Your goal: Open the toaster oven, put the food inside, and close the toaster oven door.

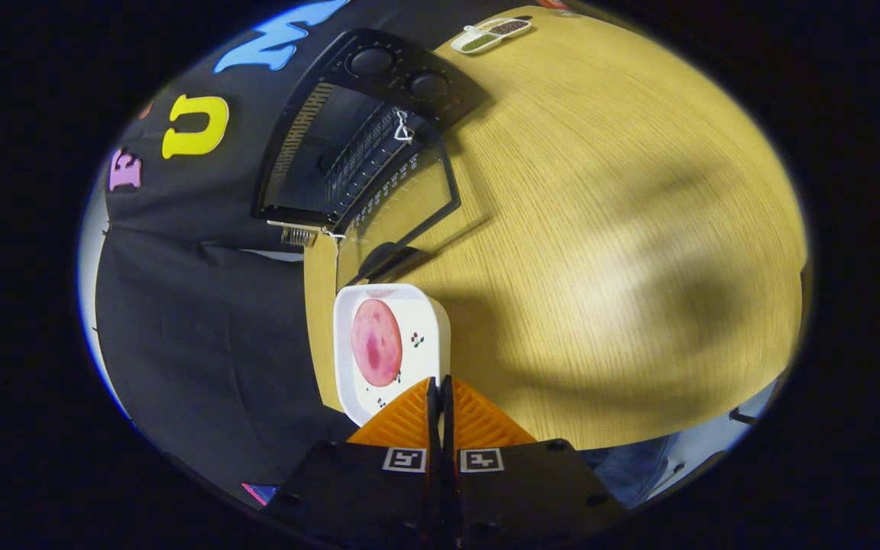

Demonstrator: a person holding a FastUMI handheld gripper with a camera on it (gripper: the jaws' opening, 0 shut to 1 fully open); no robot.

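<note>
Item: black toaster oven (348, 145) with two round knobs, upper left of the frame, standing on a light wooden tabletop (600, 229). Its glass door (402, 206) is swung down and open toward the centre, wire rack visible within; the opening step reads as done. Item: white square plate with small floral marks (417, 344), lower centre, carrying a round pink slice of food (376, 342). The plate sits just ahead of the open door, not yet in the cavity. Item: orange-fingered gripper (438, 386), bottom centre, fingers pressed nearly together with the plate's near rim at their tips, apparently pinched; whether the plate is lifted or resting cannot be told. Item: small white tray with dark and green contents (490, 34), top centre, well apart. Outstanding, by judgement: placing the food inside, closing the door.
</note>
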